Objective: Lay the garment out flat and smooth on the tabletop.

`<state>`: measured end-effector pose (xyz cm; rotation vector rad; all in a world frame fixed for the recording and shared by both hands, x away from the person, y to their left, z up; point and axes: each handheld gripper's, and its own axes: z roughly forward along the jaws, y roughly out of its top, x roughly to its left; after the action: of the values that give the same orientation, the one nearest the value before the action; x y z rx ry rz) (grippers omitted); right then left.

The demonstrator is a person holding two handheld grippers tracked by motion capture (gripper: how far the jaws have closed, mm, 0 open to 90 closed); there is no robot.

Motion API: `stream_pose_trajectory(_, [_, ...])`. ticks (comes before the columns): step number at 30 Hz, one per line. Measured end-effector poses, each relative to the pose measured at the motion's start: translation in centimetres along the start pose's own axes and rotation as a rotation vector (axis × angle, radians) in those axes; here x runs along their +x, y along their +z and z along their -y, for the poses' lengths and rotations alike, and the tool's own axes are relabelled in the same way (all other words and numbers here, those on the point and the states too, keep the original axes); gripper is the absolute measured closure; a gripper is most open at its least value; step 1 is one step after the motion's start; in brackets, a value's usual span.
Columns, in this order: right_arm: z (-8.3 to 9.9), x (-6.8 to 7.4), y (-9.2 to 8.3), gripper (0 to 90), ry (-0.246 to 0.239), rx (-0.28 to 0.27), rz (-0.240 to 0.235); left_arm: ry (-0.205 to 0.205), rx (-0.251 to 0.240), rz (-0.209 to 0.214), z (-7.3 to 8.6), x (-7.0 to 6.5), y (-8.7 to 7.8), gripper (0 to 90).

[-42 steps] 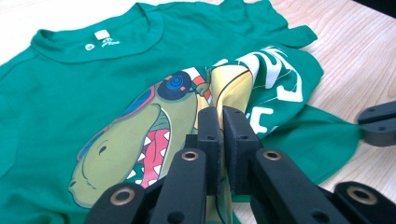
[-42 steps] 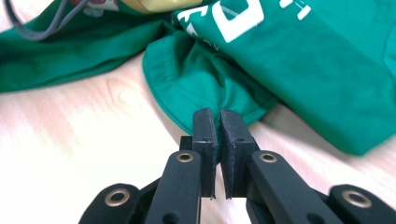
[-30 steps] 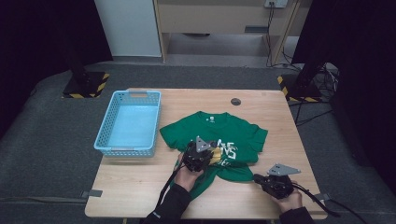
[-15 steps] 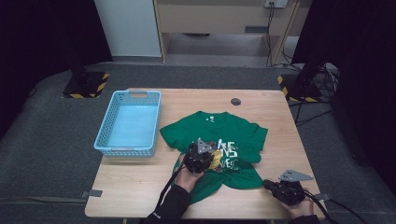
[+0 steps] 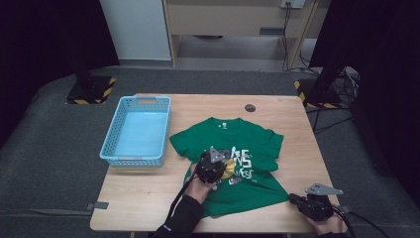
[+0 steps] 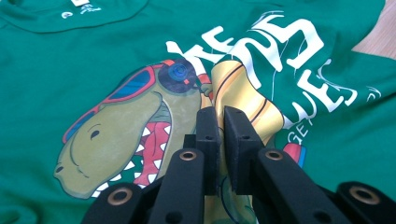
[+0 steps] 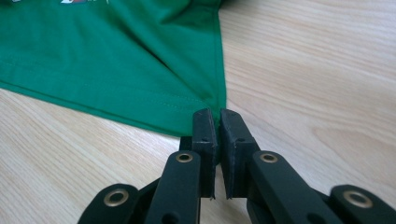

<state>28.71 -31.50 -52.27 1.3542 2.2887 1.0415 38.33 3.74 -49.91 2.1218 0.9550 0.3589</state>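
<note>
I see a light wooden table (image 5: 143, 198) standing on grey carpet, its top showing bare grain along the near edge and the right side. On it lie three things: a light blue plastic basket (image 5: 136, 131) at the left, a green T-shirt (image 5: 233, 163) spread flat and face up across the middle with its bottom hem reaching toward the near right corner, and a small dark round disc (image 5: 250, 107) near the far edge, well apart from the shirt collar.
</note>
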Motion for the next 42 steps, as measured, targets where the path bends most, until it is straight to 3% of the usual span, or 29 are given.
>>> stream_pose_trajectory(5, [0.1, 0.0, -0.3, 84.2, -0.011, -0.008, -0.007, 0.015, 0.002, 0.009, 0.0, -0.3, 0.0, 81.4])
stream_pose_trajectory(11, [-1.1, 0.7, -1.0, 63.6, -0.029, -0.103, -0.048, 0.018, -0.036, 0.042, -0.5, -0.2, -1.6, 55.2])
stream_pose_trajectory(15, [-2.4, 1.7, -0.5, 49.7, -0.067, -0.139, -0.059, 0.036, -0.054, -0.003, -0.6, 0.4, -2.8, 44.7])
stream_pose_trajectory(21, [-4.1, 2.7, 0.7, 36.2, -0.082, -0.166, -0.054, -0.032, -0.030, -0.057, -0.3, 3.3, -2.8, 40.4])
stream_pose_trajectory(23, [-4.5, 2.8, 1.3, 32.0, -0.069, -0.159, -0.063, -0.052, -0.014, -0.069, -0.2, 4.3, -2.4, 39.9])
stream_pose_trajectory(28, [-4.6, 3.2, 3.5, 28.8, -0.073, -0.080, -0.064, -0.062, 0.033, -0.091, -0.1, 5.7, -0.5, 38.6])
stream_pose_trajectory(35, [-4.4, 3.8, 4.5, 29.2, -0.089, -0.048, -0.069, -0.027, 0.081, -0.128, 0.5, 5.9, 2.3, 37.5])
stream_pose_trajectory(38, [-4.3, 4.0, 4.9, 29.0, -0.104, -0.033, -0.057, -0.010, 0.078, -0.141, 0.6, 5.9, 2.7, 37.5])
stream_pose_trajectory(42, [-4.1, 4.3, 5.4, 28.1, -0.115, -0.006, -0.046, -0.017, 0.063, -0.130, 0.7, 6.1, 2.9, 37.2])
